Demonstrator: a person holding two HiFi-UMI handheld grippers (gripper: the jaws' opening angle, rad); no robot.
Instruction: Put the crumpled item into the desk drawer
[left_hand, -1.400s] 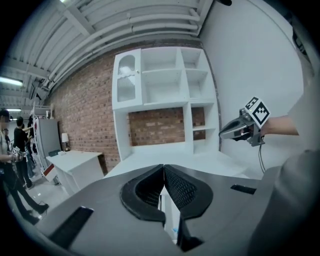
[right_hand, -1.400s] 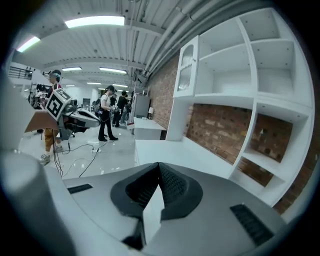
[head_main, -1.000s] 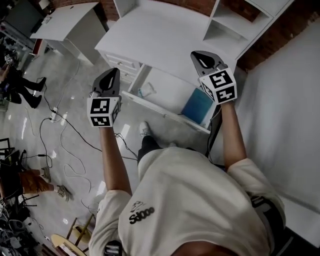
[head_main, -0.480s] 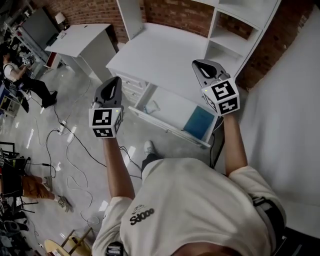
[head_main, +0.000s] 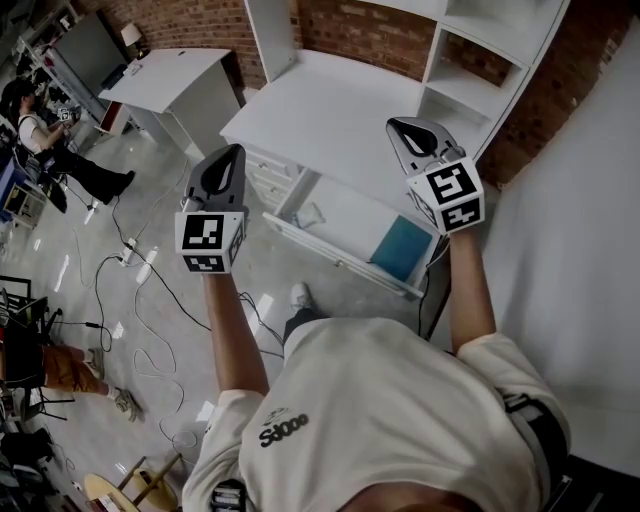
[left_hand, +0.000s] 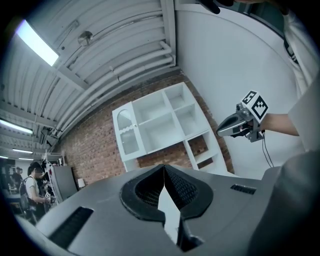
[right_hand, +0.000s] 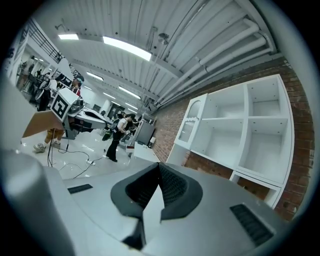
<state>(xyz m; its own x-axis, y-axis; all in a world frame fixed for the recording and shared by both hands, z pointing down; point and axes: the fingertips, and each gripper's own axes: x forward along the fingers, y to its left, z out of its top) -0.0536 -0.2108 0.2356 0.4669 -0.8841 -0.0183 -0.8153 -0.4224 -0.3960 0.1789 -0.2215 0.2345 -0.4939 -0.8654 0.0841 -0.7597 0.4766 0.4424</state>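
Under the white desk (head_main: 330, 110) a drawer (head_main: 345, 258) stands pulled out. In it lie a pale crumpled item (head_main: 310, 214) at the left and a flat blue thing (head_main: 400, 248) at the right. My left gripper (head_main: 224, 165) hangs in the air left of the drawer, over the floor, shut and empty. Above the drawer's right end and the desk edge, my right gripper (head_main: 404, 130) is also shut with nothing in it. In the left gripper view the jaws (left_hand: 164, 170) meet at the tips; the right gripper view shows the same (right_hand: 159, 167).
A white shelf unit (head_main: 480, 50) stands on the desk's right against a brick wall. A small drawer stack (head_main: 262, 175) sits at the desk's left. A second white table (head_main: 170, 75), floor cables (head_main: 130, 260) and a person (head_main: 60, 150) are at the left. A white panel (head_main: 580, 250) is at the right.
Both grippers have risen, still shut and empty. The view has tipped up, so more of the brick wall and shelves shows. The drawer and its contents have not moved.
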